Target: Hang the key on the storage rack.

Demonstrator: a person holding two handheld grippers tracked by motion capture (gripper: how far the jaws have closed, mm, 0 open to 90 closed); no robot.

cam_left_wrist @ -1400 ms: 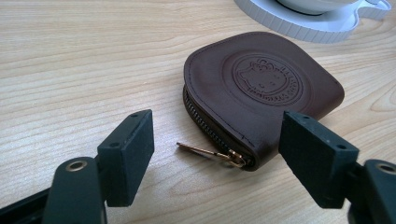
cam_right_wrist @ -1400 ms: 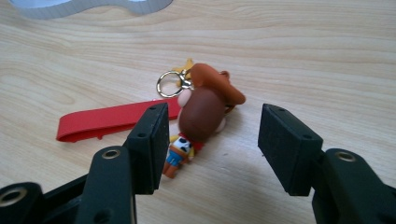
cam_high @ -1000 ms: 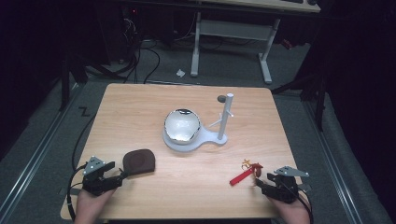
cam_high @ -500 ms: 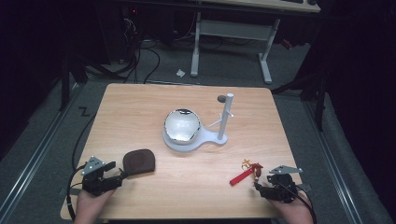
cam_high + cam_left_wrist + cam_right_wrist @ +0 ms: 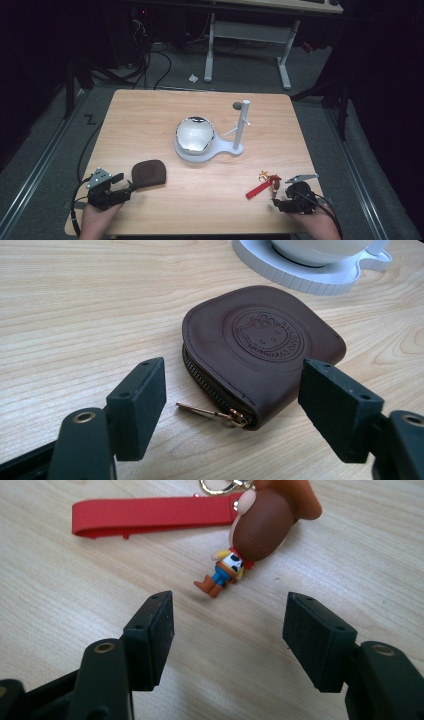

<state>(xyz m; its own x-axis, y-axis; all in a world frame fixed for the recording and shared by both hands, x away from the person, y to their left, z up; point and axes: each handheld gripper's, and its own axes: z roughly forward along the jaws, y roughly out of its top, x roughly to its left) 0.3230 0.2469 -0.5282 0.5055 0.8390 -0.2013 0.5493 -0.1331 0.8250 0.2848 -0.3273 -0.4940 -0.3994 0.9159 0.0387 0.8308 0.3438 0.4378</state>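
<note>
A brown leather coin pouch (image 5: 265,345) with an embossed round logo lies flat on the wooden table (image 5: 150,120), its zipper pull (image 5: 210,413) pointing toward my left gripper (image 5: 230,410). That gripper stands open just short of the pouch (image 5: 148,173), touching nothing. A small cowboy figure keychain (image 5: 255,535) with a red strap (image 5: 150,515) lies a little ahead of my right gripper (image 5: 227,630), which is open and empty. In the high view the keychain (image 5: 265,184) is at the front right, with the right gripper (image 5: 287,200) just behind it.
A white stand (image 5: 235,147) with a shiny metal bowl (image 5: 195,134) and an upright post (image 5: 242,122) sits at the table's centre. Its white base (image 5: 310,280) lies beyond the pouch. Cables trail from both grippers over the front edge.
Both grippers have drawn back slightly toward the table's front edge. The pouch and keychain have not moved.
</note>
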